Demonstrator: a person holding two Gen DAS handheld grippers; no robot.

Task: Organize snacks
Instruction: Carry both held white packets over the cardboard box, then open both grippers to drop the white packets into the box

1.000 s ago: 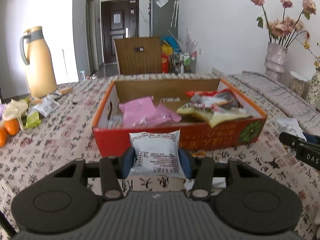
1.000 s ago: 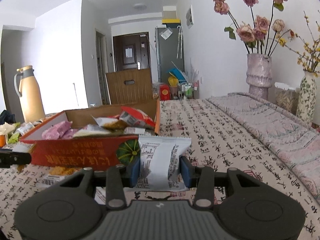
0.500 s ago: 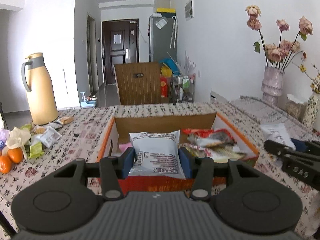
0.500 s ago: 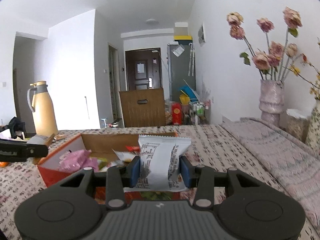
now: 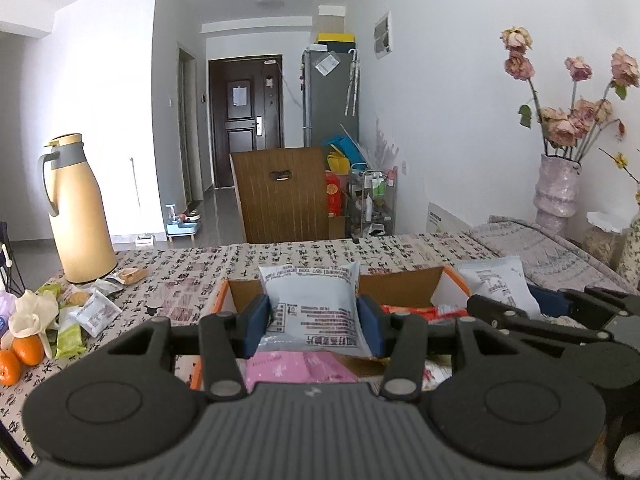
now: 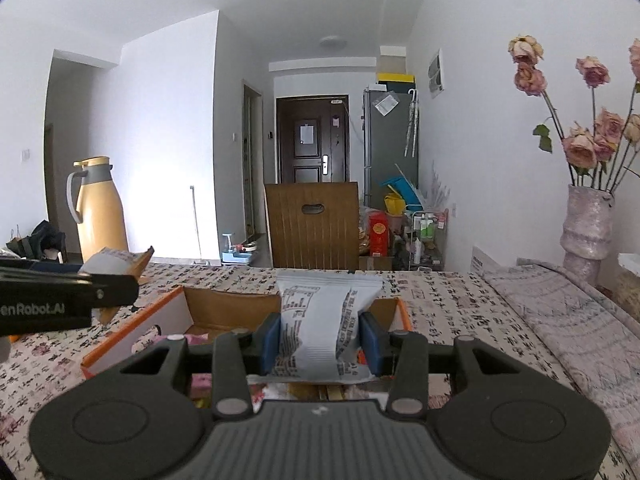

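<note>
I have each gripper clamped across a light, puffy white packet, the left gripper (image 5: 314, 326) and its left packet (image 5: 314, 304) mid-frame, the right gripper (image 6: 320, 340) and right packet (image 6: 324, 320) likewise, both over the orange box (image 6: 132, 332), soft and crushable, so I grip mid-body gently.

The box (image 5: 400, 288) lies directly ahead of both grippers, with the flask (image 5: 78, 212) far to its left.
</note>
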